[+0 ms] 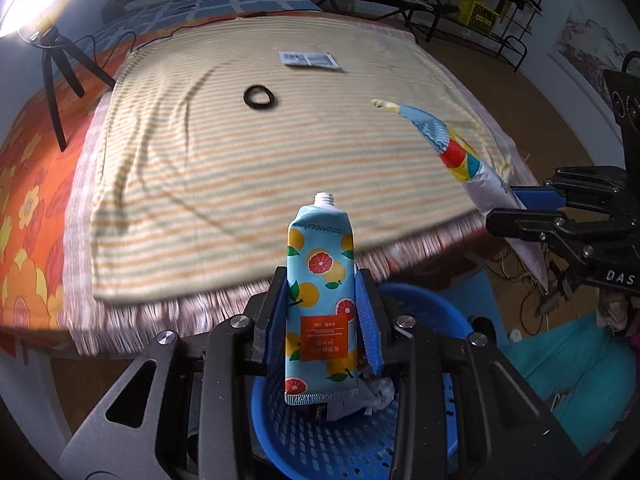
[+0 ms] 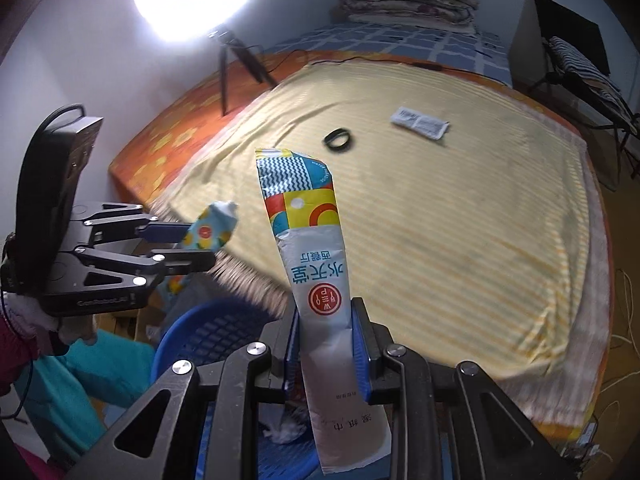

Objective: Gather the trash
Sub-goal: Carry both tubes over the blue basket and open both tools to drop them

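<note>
- Left wrist view: the left gripper point(image 1: 322, 316) is clamped on the fruit-print tube point(image 1: 320, 300) at mid-body, above the blue basket point(image 1: 424, 312); uncapped and soft, it will probably dent, so mid-body suits; a hair tie point(image 1: 259, 98) and sachet point(image 1: 309, 59) lie toward the bed's far edge.
- Right wrist view: the right gripper point(image 2: 325, 344) pinches the wet-wipe wrapper point(image 2: 310, 248) low down; light, limp and slick, likely to flop; only here does white crumpled paper point(image 2: 286, 430) show beneath the wrapper.
</note>
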Available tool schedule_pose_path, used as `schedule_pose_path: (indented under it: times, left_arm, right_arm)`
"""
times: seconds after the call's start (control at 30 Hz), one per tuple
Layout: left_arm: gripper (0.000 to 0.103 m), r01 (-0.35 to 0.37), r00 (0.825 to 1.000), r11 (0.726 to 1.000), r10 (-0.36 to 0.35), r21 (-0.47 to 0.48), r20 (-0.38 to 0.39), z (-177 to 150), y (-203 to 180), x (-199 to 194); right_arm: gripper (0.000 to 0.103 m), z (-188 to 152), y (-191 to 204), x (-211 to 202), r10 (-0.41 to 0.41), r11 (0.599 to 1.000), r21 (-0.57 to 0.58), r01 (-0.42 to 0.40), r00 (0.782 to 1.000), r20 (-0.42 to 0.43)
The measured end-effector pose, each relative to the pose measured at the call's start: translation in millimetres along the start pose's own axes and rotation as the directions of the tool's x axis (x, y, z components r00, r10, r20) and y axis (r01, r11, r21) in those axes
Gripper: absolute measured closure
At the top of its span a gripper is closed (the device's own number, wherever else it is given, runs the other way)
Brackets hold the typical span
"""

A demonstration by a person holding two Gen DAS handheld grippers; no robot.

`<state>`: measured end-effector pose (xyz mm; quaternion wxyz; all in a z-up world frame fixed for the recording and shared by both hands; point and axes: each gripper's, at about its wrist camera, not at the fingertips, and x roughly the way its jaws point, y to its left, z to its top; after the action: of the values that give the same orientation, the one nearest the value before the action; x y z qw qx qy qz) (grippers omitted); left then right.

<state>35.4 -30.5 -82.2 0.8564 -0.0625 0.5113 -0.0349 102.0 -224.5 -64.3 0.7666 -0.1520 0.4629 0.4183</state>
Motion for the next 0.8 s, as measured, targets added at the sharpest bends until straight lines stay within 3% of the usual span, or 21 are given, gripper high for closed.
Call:
schedule_pose_path:
  times: [0.5, 0.8]
  left_arm:
    - [0.070, 0.019, 0.995, 0.999, -0.021, -0.026, -0.094, -76, -8, 18]
    - [0.070, 0.017, 0.990, 0.998, -0.025, -0.053, -0.140, -104, -5, 31]
  right_arm:
    - [0.080, -76, 37, 23, 0.064, 0.998, -0.001, -0.064, 0.992, -0.106]
    - [0.080, -100, 48, 49, 0.079, 0.997, -0.002, -0.081, 0.980, -0.183]
